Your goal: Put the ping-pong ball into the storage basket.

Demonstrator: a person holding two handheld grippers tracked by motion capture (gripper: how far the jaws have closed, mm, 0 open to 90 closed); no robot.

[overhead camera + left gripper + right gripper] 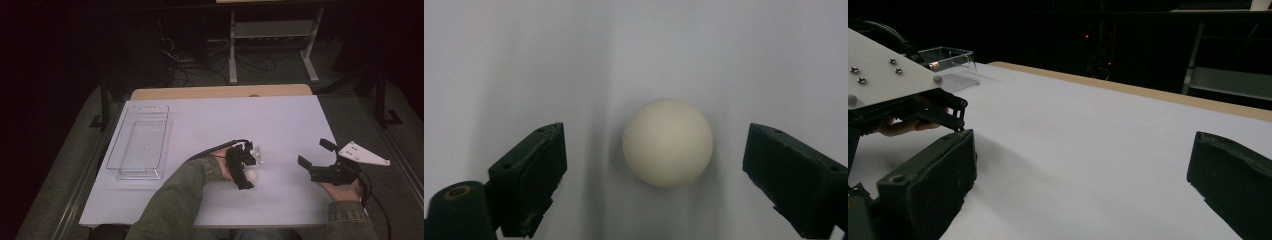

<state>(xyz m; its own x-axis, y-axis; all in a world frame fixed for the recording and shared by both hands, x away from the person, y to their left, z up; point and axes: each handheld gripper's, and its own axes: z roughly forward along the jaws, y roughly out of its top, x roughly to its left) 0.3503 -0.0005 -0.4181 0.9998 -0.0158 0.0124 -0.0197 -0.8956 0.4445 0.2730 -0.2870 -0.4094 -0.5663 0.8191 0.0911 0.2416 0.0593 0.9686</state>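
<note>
A cream-white ball (667, 142) lies on the white table top (574, 50). My left gripper (654, 136) points down at it, open, one black jaw on each side of the ball and neither touching it. From above, the ball (253, 176) peeks out beside the left gripper (246, 169) near the table's middle front. My right gripper (316, 152) stands open to the right, nothing between its jaws. In the right gripper view, the open right gripper (1083, 145) frames bare table top, and the left gripper's grey plate (883, 70) shows at far left.
A clear plastic tray (137, 142) with nothing visible inside sits at the table's left side; its corner (950, 60) shows in the right gripper view. A wooden strip (220, 92) edges the far side. Beyond stand a metal frame (272, 30) and floor cables.
</note>
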